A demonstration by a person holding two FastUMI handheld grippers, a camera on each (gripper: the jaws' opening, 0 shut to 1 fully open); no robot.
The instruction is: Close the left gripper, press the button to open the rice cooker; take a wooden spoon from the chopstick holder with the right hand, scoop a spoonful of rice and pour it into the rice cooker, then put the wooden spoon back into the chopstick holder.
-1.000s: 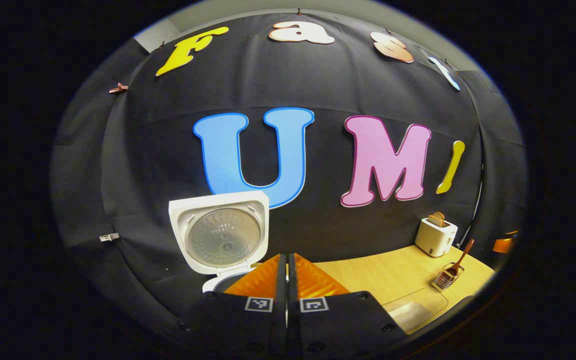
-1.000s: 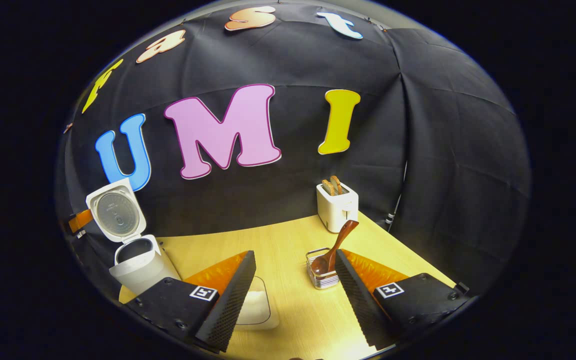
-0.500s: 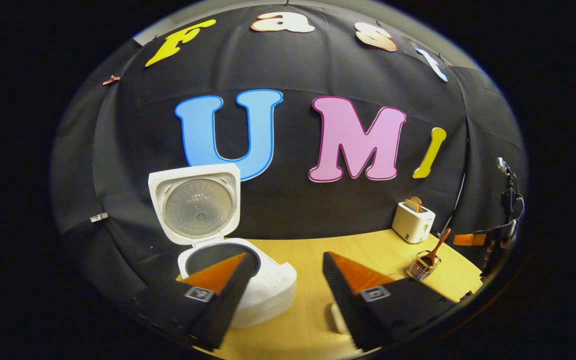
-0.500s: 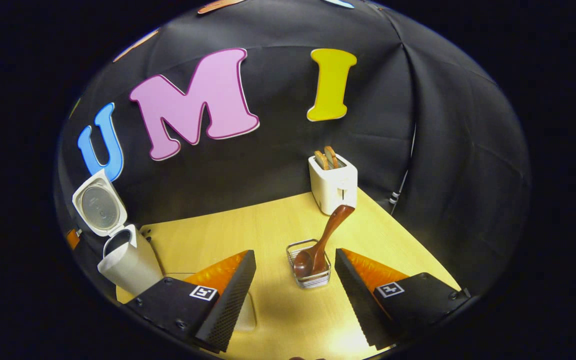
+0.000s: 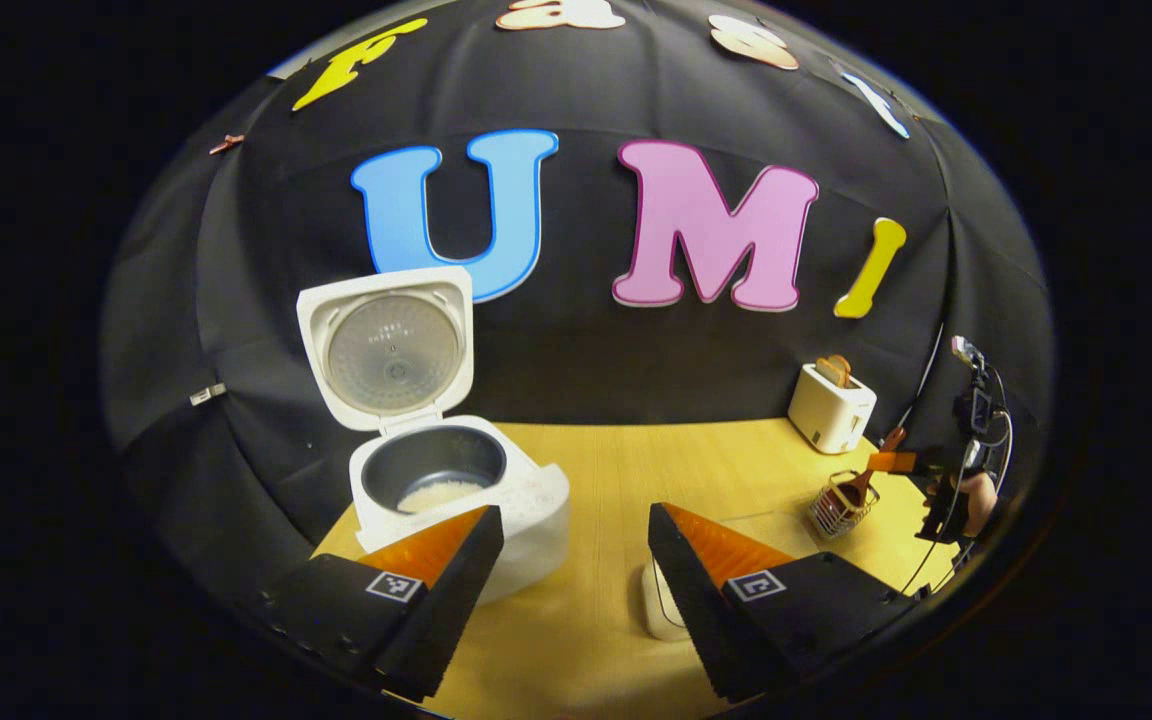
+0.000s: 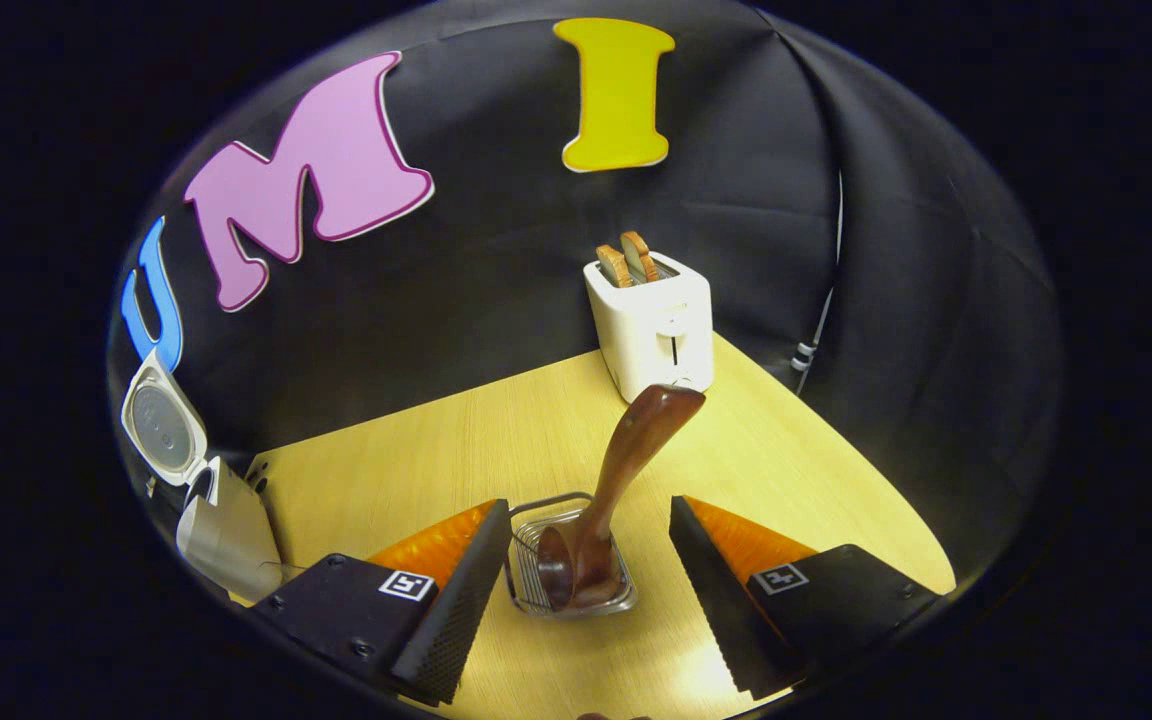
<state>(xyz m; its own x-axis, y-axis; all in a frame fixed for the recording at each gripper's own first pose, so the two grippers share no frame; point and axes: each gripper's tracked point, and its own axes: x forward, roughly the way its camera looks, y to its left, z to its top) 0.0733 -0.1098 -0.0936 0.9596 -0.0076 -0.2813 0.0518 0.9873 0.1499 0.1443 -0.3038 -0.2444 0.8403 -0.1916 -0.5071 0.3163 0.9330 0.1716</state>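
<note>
The spoon (image 6: pixel 626 470) stands bowl-down in the holder (image 6: pixel 568 565), its handle leaning up toward the toaster (image 6: pixel 651 320). It looks light, stiff and smooth, likely slippery under the pads, so the thick upper handle above the holder rim seems the best place to take hold. The right gripper (image 6: pixel 586 590) has its jaws apart on either side of the holder, holding nothing. Half a second ago it was farther from the holder; now the holder sits between the jaws. The left gripper (image 5: pixel 576 590), jaws apart and empty, has drawn back from the cooker (image 5: pixel 456 480), whose lid stands open.
</note>
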